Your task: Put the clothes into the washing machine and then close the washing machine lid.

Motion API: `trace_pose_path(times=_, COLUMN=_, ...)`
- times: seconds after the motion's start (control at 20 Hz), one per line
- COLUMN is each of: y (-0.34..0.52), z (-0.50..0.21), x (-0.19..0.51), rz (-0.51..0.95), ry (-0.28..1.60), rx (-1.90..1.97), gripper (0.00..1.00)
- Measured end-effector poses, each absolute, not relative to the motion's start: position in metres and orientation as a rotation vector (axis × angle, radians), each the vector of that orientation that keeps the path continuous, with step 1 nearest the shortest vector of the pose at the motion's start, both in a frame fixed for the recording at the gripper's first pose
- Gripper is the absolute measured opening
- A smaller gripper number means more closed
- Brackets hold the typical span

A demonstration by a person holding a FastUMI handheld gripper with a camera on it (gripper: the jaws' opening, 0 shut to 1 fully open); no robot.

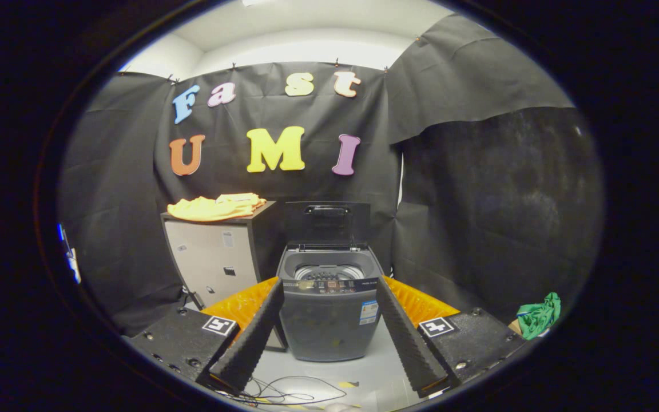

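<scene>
Gripper [329, 337] released, holding nothing, facing an open washing machine [329, 303].
Yellow clothes [215, 207] lie on a cabinet [215, 257] at eleven o'clock, long axis crosswise.

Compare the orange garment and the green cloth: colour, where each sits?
The orange garment lies spread flat on the cabinet, left of the washing machine. The green cloth is bunched up, low and far right. Both are outside the open-lidded machine. The gripper fingers are open, holding nothing.
</scene>
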State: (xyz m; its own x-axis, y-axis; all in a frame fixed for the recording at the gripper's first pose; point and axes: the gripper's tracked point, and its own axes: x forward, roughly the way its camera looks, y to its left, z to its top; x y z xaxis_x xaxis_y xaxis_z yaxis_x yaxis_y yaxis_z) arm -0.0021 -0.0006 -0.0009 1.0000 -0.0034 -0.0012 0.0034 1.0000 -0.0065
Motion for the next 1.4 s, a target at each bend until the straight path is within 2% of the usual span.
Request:
trace_pose_path(times=0.55, y=0.004, z=0.049, x=0.033, rz=-0.005, ry=-0.013, rx=0.004, gripper=1.00)
trace_pose_path(times=1.0, y=0.026, z=0.146, x=0.123, rz=0.016, ry=-0.025, rx=0.025, gripper=1.00)
trace_pose_path(times=1.4, y=0.112, z=0.230, x=0.218, rz=0.134, ry=0.000, rx=0.014, gripper=1.00)
